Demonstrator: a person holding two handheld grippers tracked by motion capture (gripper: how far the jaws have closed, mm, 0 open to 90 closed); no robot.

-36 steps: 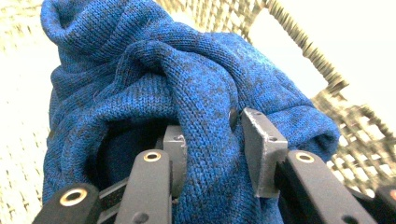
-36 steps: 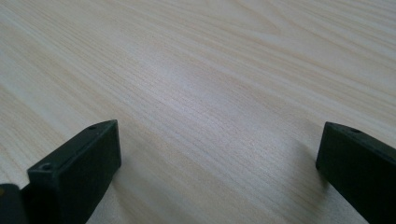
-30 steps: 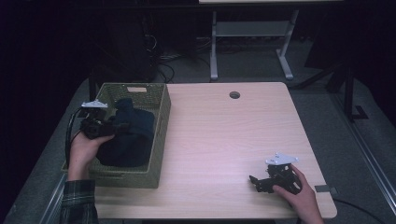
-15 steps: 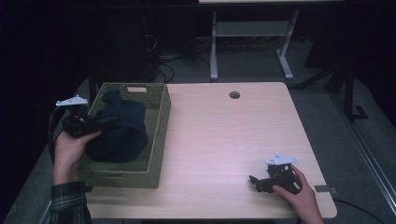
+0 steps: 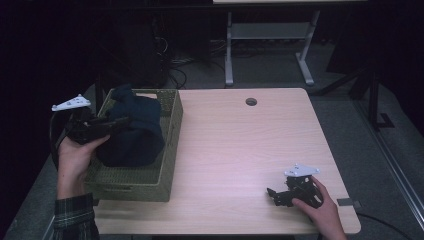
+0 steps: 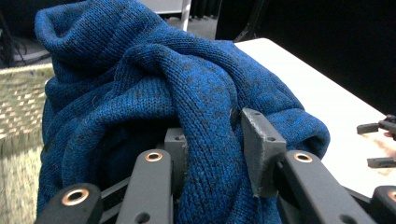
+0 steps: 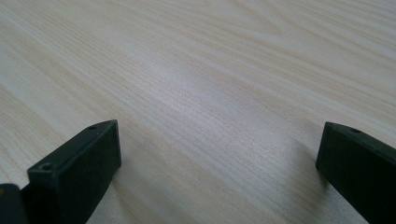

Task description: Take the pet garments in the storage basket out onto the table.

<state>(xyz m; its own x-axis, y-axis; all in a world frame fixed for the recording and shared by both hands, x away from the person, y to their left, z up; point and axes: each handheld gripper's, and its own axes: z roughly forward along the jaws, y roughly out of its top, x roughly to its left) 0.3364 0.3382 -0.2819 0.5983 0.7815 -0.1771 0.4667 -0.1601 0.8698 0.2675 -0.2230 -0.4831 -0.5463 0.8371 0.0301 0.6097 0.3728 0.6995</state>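
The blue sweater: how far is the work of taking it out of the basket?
Done: the left tongs are shut on a fold of the blue sweater. In hand: its bulk hangs partly above the woven basket. Left: bringing it onto the table, where the right tongs rest open.

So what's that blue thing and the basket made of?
The blue thing looks like knitted wool or yarn: soft, matte, with rows of tiny loops and fuzzy fibres. The basket looks woven from straw or grass-like strands, pale green-tan, with a criss-cross weave; I can't tell which.
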